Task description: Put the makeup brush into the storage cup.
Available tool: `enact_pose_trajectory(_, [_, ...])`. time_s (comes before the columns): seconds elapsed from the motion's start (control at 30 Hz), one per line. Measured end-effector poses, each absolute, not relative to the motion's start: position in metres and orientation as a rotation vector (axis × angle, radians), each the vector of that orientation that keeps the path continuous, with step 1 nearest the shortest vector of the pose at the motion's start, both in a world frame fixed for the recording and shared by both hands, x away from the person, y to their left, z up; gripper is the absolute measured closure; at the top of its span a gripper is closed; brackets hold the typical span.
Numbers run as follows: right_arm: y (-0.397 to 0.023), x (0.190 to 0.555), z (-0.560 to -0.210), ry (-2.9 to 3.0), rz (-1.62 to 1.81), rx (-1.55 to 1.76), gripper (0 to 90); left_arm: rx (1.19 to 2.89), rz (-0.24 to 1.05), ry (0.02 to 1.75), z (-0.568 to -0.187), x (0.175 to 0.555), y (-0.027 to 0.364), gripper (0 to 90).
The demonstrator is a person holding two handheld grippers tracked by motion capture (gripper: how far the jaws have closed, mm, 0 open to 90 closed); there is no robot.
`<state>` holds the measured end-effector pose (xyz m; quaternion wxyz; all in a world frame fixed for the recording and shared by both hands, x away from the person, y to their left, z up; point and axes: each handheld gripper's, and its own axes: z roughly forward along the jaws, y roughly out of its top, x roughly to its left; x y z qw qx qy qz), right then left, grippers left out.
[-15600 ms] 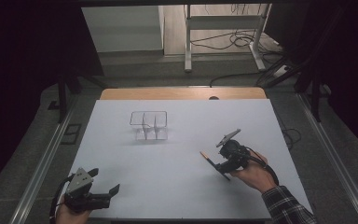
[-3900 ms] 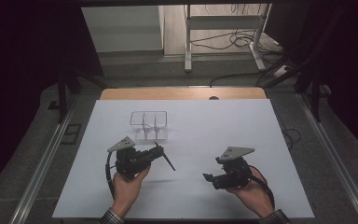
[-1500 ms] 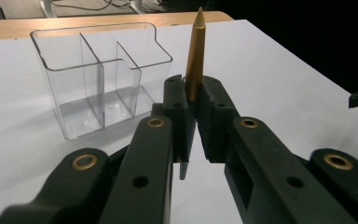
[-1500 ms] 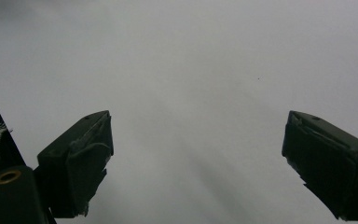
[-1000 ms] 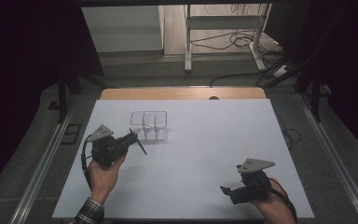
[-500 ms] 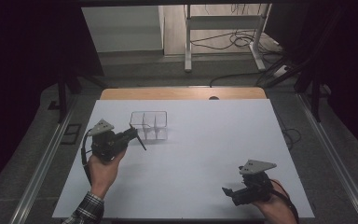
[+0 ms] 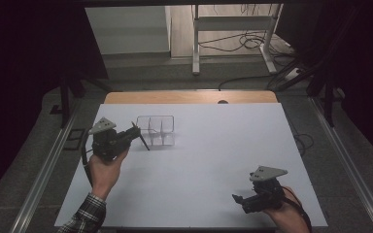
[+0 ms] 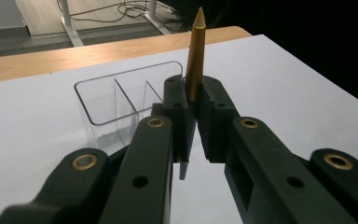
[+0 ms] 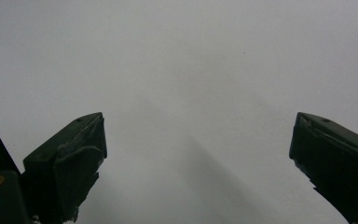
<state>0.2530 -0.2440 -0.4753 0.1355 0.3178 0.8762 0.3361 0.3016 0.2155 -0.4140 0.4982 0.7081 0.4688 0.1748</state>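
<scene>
At left centre of the high view, the left gripper [image 7: 132, 134] clamps a gold-tipped pencil [image 8: 195, 56] beside the clear divided organizer [image 7: 156, 130], apparently not yet inside. Lower right, the right gripper [image 7: 239, 200] gapes wide over the white desk [image 7: 213, 145].

We see a lab-style recording bay — a white-covered table [image 7: 199, 160] ringed by dark curtains [image 7: 24, 58], floor cables [image 7: 243, 43] and a metal stand [image 7: 233, 24].
</scene>
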Motion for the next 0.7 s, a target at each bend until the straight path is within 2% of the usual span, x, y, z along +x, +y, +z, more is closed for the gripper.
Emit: enact_pose_trajectory(0.7, [-0.246, 0.253, -0.475, 2.535, 0.969, 0.929, 3.3, 1.713, 0.474, 1.147, -0.398, 0.323, 0.222, 82.8])
